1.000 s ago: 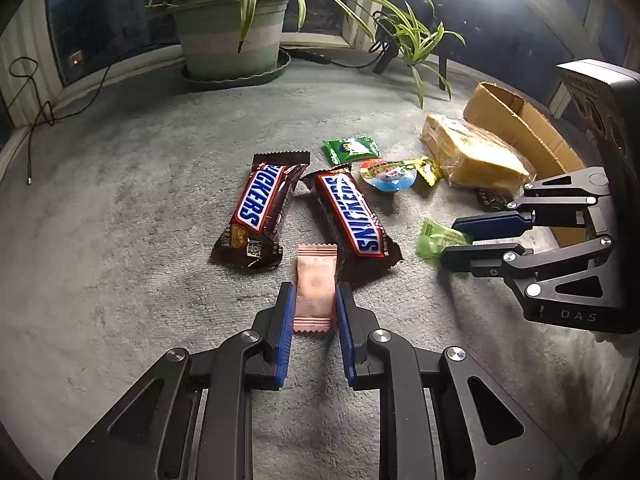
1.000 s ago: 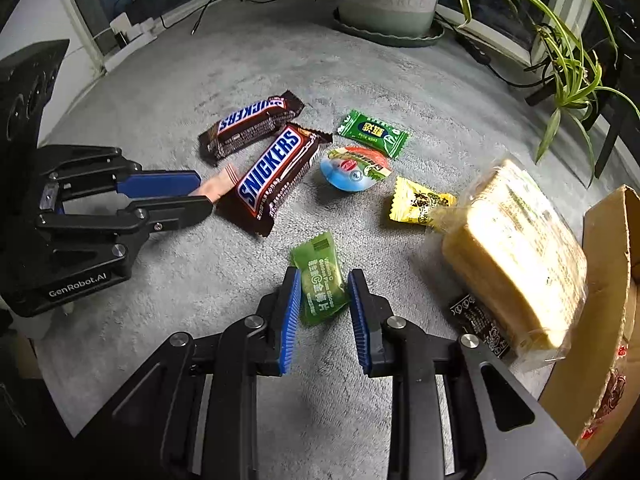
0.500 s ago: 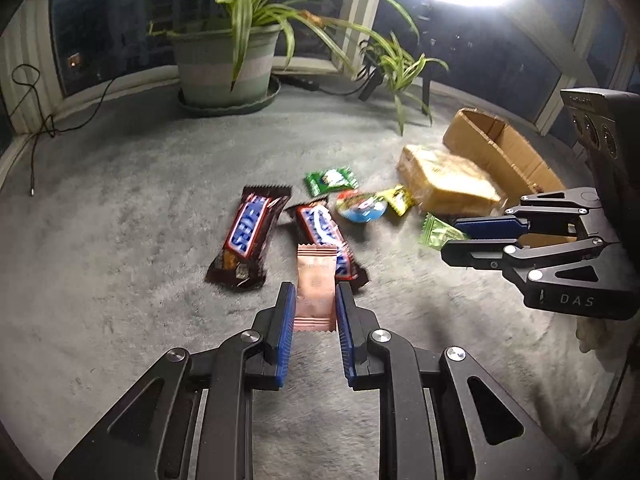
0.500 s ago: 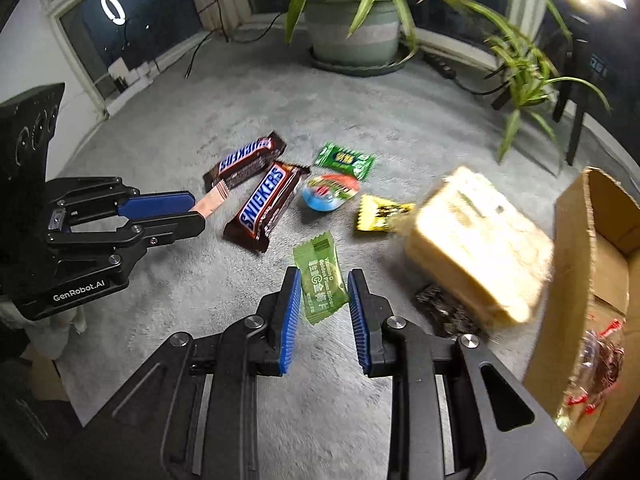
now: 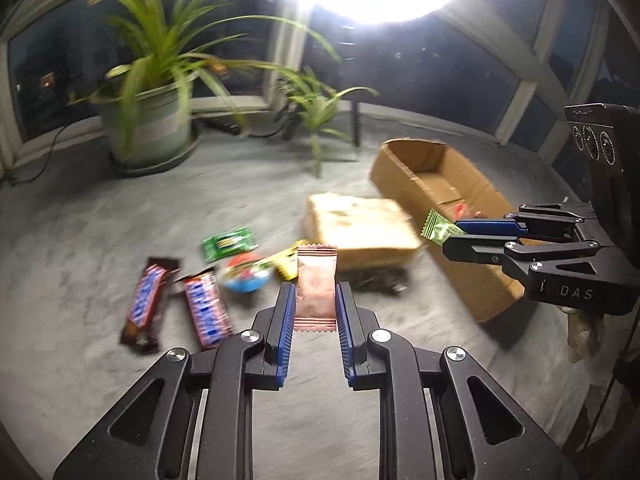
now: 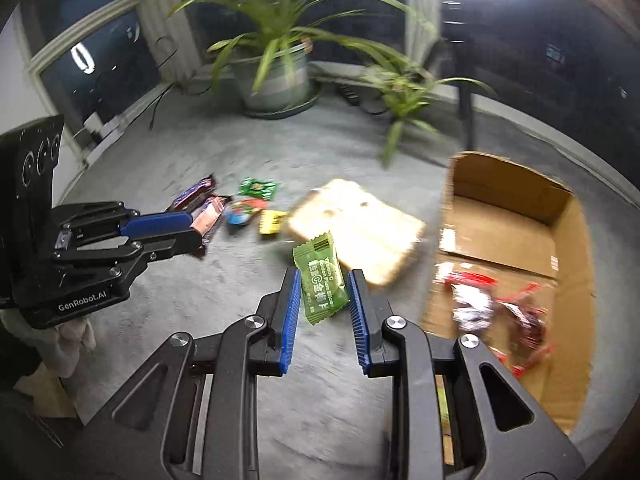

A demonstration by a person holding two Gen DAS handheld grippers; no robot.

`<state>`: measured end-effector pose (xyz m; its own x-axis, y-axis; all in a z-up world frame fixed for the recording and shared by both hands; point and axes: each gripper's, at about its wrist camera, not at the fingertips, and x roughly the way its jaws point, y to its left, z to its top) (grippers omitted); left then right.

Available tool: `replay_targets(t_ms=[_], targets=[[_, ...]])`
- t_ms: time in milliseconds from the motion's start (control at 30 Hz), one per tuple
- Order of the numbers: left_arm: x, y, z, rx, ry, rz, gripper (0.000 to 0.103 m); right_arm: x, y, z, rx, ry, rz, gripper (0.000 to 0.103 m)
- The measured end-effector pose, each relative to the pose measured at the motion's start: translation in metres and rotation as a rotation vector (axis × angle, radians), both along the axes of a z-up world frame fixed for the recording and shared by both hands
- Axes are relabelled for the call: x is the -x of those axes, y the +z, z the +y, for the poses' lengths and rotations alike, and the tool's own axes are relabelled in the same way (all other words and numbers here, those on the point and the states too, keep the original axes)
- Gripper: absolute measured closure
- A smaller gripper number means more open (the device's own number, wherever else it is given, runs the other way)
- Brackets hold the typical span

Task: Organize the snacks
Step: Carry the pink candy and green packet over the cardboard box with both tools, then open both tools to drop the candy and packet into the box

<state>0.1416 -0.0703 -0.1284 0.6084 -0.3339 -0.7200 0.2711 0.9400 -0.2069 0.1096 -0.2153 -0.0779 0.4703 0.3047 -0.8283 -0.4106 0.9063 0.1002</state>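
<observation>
Left wrist view: the left gripper [image 5: 315,304] is clamped on a pink sachet [image 5: 316,284], held above the carpet short of the cardboard box [image 5: 472,280].

Right wrist view: the right gripper [image 6: 325,300] pinches a green candy packet [image 6: 322,280] just left of the cardboard box [image 6: 508,204], which holds red-and-white wrappers [image 6: 496,312].

Below me is a grey carpet [image 5: 80,240]. On it lie two Snickers bars [image 5: 146,306] side by side, a green packet [image 5: 229,242], a round blue cup [image 5: 246,277], a yellow packet [image 6: 272,221] and a bagged bread block [image 5: 360,228], with a dark wrapper [image 5: 376,280] at its near edge. Beside the bread sits an open cardboard box [image 6: 516,248]. At the far edge, by the windows, stand a potted plant [image 5: 150,128] and a smaller plant [image 5: 316,112].
</observation>
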Motion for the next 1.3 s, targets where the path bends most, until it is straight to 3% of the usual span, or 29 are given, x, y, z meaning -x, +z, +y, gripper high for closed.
replay_targets(t_ms=[267,567,1067,1100,1167,1233,1300], targets=[[-0.012,0.011,-0.053,0.023,-0.065,-0.025,0.084,0.006,0.012,-0.067,0.019,-0.122,-0.023,0.078],[-0.029,0.018,-0.112,0.049,-0.125,-0.036,0.084,0.011,0.004,-0.126,0.039,-0.205,-0.001,0.078],[-0.030,0.003,-0.180,0.044,-0.207,0.009,0.084,0.016,-0.012,-0.161,0.026,-0.265,0.027,0.077],[-0.031,0.003,-0.181,0.042,-0.206,0.010,0.083,0.016,-0.011,-0.161,0.030,-0.267,0.026,0.076],[-0.032,0.004,-0.180,0.040,-0.200,0.009,0.074,0.016,-0.010,-0.161,0.039,-0.274,0.016,0.059],[-0.032,0.006,-0.178,0.044,-0.194,0.005,0.069,0.017,-0.008,-0.162,0.040,-0.284,0.003,0.049],[-0.031,0.008,-0.175,0.044,-0.188,-0.001,0.068,0.017,-0.006,-0.161,0.040,-0.290,-0.001,0.048]])
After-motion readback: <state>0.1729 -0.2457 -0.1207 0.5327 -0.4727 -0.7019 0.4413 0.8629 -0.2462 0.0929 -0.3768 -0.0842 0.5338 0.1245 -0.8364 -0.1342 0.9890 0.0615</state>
